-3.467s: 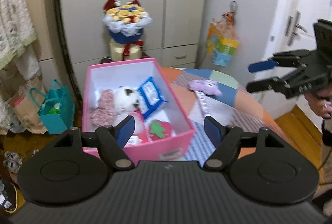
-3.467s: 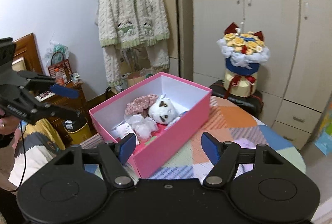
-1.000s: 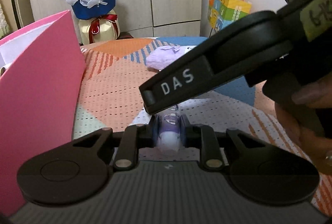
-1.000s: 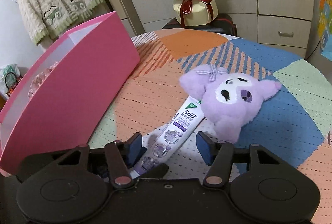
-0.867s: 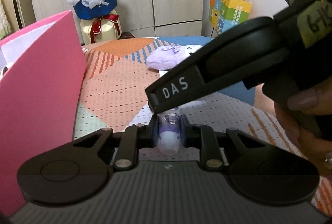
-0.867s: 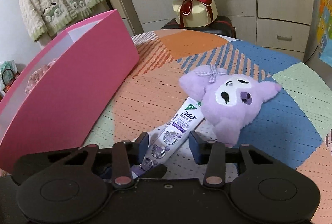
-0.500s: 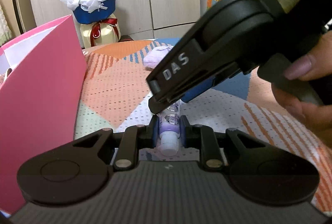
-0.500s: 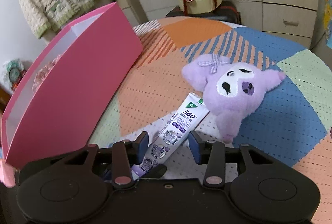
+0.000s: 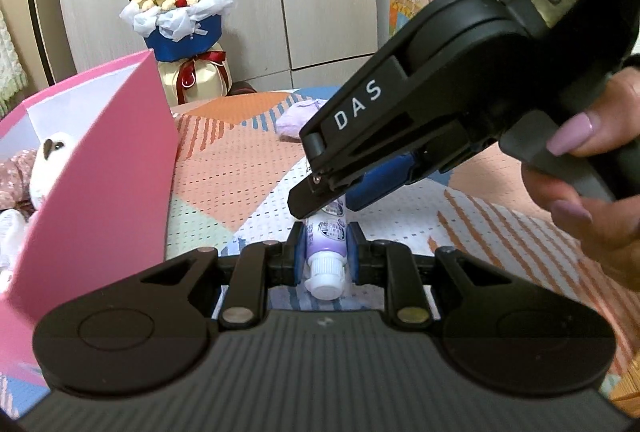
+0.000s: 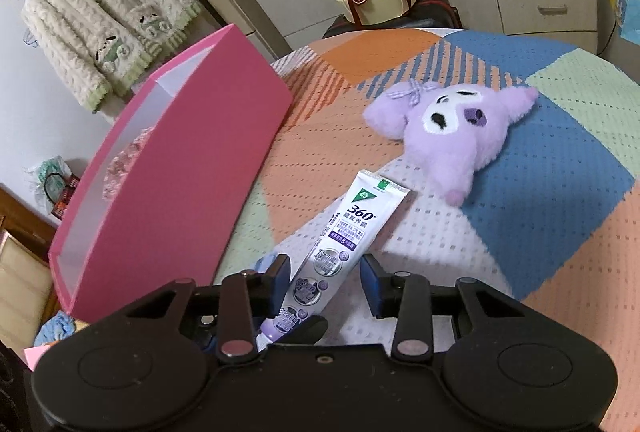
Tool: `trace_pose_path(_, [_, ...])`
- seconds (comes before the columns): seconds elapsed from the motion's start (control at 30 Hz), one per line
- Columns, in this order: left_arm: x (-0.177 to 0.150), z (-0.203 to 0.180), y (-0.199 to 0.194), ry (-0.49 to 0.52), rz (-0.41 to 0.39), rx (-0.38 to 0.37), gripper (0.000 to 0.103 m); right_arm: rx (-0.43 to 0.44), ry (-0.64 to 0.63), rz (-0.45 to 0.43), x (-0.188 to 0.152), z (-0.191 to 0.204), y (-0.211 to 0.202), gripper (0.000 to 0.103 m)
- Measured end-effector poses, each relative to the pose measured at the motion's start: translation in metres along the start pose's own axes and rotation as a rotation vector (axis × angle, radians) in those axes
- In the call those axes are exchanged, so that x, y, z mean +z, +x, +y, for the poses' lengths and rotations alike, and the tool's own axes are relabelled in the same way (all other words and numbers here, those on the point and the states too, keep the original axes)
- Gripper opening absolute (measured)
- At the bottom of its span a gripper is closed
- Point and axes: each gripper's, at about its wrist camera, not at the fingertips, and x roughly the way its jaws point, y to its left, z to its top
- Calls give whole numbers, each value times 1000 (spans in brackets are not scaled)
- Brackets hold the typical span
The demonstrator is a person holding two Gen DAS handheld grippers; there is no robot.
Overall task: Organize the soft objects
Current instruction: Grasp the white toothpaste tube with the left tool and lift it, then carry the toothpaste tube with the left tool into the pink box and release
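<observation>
Two grippers work one toothpaste tube (image 10: 352,228): the left gripper (image 9: 323,259) is clamped on its capped neck, probably to steady it. The right gripper (image 10: 324,280) straddles the tube body, its jaws just closing, with a gap beside the right pad. Ahead of it lies the purple plush (image 10: 456,124); the pink box (image 10: 172,168) stands to its left.

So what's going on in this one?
A person is tidying soft things on a patchwork tablecloth. The left gripper is shut on the cap end of a toothpaste tube. The right gripper straddles the tube's middle; its jaws have just been closing, and the right-hand pad is still clear of the tube. A purple plush toy lies beside the tube, outside the pink box, which already holds other soft items.
</observation>
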Motion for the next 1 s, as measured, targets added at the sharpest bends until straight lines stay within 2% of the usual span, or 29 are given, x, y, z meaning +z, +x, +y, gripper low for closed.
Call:
trace_pose_path(0.17, [-2, 5, -23, -18, -4, -48, 20, 4, -29, 0, -13, 14, -17, 45])
trace_pose_path(0.3, [-7, 0, -46, 14, -20, -43, 20, 21, -34, -6, -25, 24, -33, 45])
trace_pose_path(0.43, [-7, 4, -68, -1, -11, -61, 21, 28, -54, -18, -38, 39, -46, 45])
trace_pose_path(0.57, [-13, 7, -98, 7, -38, -57, 21, 46, -77, -37, -49, 56, -61, 45])
trace_pose_path(1.0, [-16, 24, -196, 86, -167, 57, 22, 122, -232, -108, -65, 148, -105, 46])
